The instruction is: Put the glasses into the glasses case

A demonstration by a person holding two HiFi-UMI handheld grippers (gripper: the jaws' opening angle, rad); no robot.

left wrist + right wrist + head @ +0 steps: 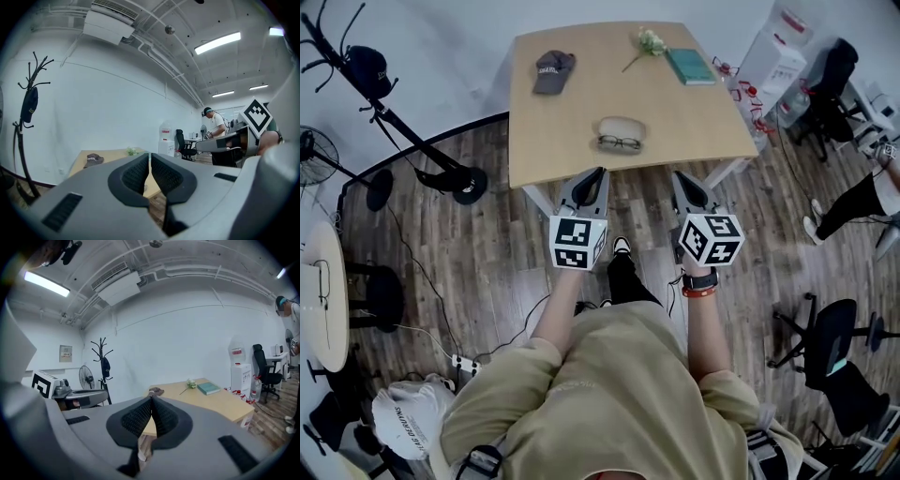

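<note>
A pair of dark-framed glasses (pixel 620 142) lies on the near part of a wooden table (pixel 572 122), resting against an open beige glasses case (pixel 622 127). My left gripper (pixel 598 172) hangs in front of the table's near edge, left of the glasses, jaws shut and empty. My right gripper (pixel 679 175) is beside it, right of the glasses, also shut with nothing between its pads. In the left gripper view the pads (pixel 149 165) meet at their tips; in the right gripper view the pads (pixel 152 405) are pressed together. Both grippers point nearly level toward the table.
A grey cap (pixel 553 69), a small flower sprig (pixel 649 41) and a teal book (pixel 690 66) lie at the table's far side. A coat stand (pixel 366 84) is at the left, a water dispenser (pixel 780 52) and office chairs (pixel 834 342) at the right. Another person (pixel 215 124) works in the background.
</note>
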